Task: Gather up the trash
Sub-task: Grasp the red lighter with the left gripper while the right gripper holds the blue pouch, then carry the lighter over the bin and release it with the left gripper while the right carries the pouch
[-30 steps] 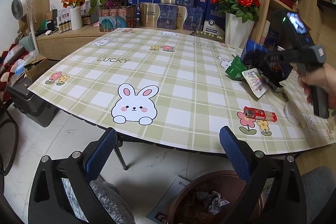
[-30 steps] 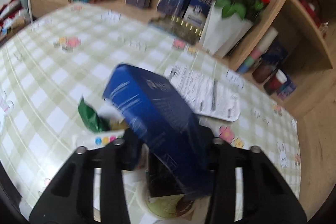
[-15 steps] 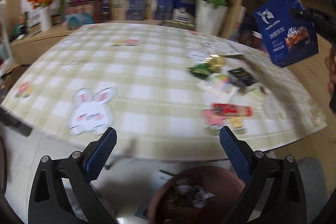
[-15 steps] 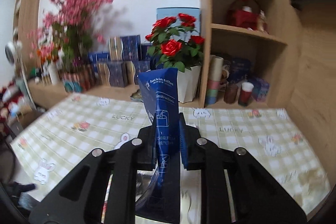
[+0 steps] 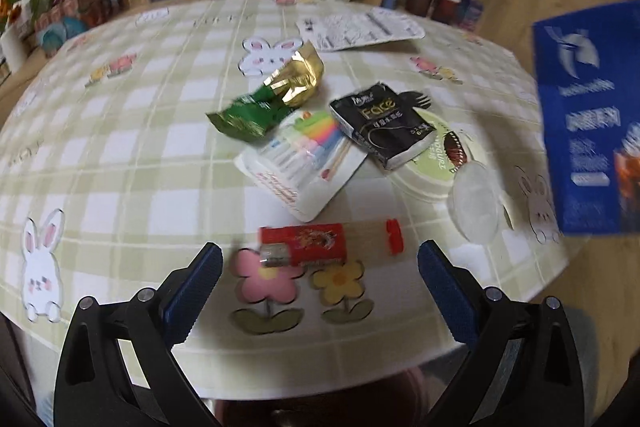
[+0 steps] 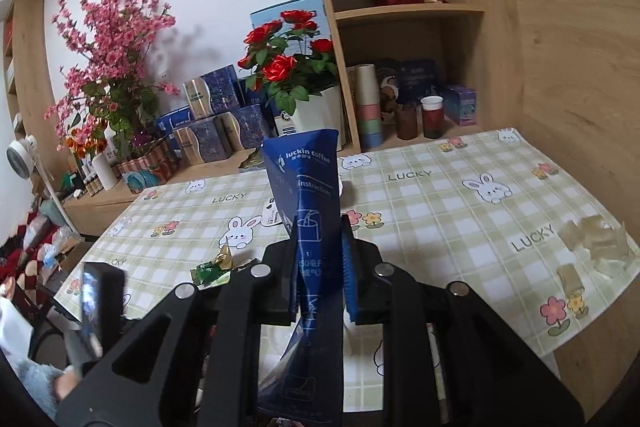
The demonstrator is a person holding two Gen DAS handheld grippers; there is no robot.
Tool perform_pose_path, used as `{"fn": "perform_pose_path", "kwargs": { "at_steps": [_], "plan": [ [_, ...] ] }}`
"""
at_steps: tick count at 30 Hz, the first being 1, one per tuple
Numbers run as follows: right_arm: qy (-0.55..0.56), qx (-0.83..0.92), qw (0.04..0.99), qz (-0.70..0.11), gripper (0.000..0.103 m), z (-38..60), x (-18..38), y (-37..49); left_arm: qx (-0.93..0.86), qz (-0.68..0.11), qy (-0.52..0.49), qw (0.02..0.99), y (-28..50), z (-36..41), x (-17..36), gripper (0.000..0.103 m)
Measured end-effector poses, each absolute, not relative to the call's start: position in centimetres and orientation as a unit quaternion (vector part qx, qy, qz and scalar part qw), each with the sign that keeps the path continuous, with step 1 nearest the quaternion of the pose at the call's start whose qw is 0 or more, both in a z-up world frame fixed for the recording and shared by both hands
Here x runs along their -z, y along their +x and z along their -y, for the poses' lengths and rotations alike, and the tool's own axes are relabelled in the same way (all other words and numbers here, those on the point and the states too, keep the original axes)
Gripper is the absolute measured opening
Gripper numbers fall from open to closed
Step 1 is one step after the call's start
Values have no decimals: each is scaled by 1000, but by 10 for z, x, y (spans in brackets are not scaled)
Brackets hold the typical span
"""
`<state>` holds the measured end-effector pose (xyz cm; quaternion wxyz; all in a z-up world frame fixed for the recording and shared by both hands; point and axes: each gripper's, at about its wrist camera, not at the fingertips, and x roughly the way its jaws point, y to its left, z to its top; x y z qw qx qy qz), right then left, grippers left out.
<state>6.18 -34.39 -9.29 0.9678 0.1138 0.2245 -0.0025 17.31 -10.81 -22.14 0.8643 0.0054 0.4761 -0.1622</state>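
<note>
In the right wrist view my right gripper (image 6: 320,263) is shut on a flattened blue coffee box (image 6: 312,187), held upright above the table. The same box (image 5: 588,119) hangs at the right edge of the left wrist view. My left gripper (image 5: 320,283) is open and empty, tilted down over the table's near edge. Just beyond its fingertips lies a red toothpick tube (image 5: 324,245). Farther on sit a green-gold wrapper (image 5: 272,99), a black box (image 5: 384,125), a white blister pack (image 5: 308,167), a yoghurt tub (image 5: 436,163) and a clear lid (image 5: 474,203).
A checked rabbit-print cloth covers the table (image 5: 120,155). A printed leaflet (image 5: 360,31) lies near the far side and crumpled clear plastic (image 6: 596,243) on the right end. A white pot of red roses (image 6: 316,111), boxes and shelves line the back.
My right gripper lifted the blue box off the table and rolled it upright. My left gripper swung right from above the brown bin and tilted down over the trash pile.
</note>
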Motion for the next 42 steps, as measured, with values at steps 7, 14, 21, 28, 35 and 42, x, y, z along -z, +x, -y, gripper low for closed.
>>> {"fn": "perform_pose_path", "kwargs": {
  "at_steps": [7, 14, 21, 28, 35, 42],
  "plan": [
    [122, 1, 967, -222, 20, 350, 93, 58, 100, -480, 55, 870, 187, 130, 237, 96],
    [137, -4, 964, -227, 20, 352, 98, 56, 109, -473, 60, 872, 188, 133, 235, 83],
    [144, -10, 961, -234, 20, 348, 101, 49, 147, -490, 21, 859, 177, 111, 228, 82],
    [134, -32, 960, -243, 20, 329, 102, 35, 201, -482, 3, 853, 145, 86, 199, 82],
    [120, -62, 959, -248, 20, 302, 99, 10, 246, -465, -4, 850, 94, 59, 168, 82],
    [113, -76, 956, -261, 20, 286, 101, -5, 246, -492, 6, 835, 57, 49, 188, 82]
  ]
}}
